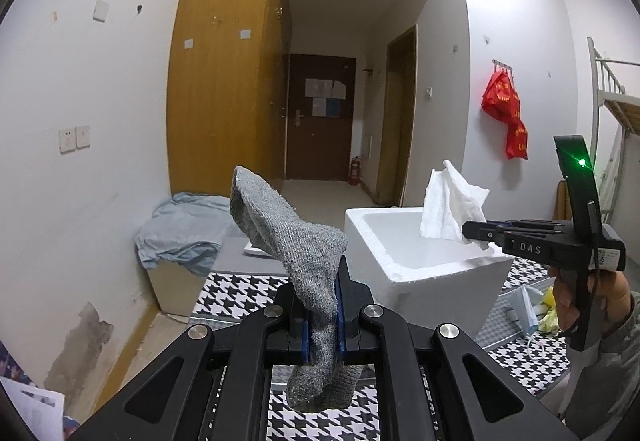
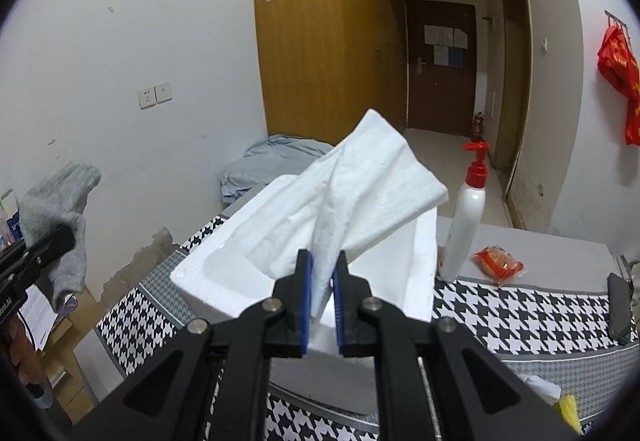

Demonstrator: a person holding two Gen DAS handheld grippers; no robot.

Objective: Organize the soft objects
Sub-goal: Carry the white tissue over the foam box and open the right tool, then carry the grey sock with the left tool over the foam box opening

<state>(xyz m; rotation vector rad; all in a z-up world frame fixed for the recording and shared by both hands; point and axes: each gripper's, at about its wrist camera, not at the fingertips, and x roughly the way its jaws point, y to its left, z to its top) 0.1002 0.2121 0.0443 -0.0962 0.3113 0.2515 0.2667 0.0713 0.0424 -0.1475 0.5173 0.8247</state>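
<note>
Left gripper [image 1: 322, 305] jaws clamp the grey sock [image 1: 292, 237], right gripper [image 2: 324, 301] jaws the white tissue [image 2: 360, 193]; released short of the foam box [image 1: 420, 273], either may drape over its rim

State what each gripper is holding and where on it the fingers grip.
The left gripper pinches a grey sock near its middle. The right gripper pinches a white tissue at its lower bunched end, over the foam box.
</note>
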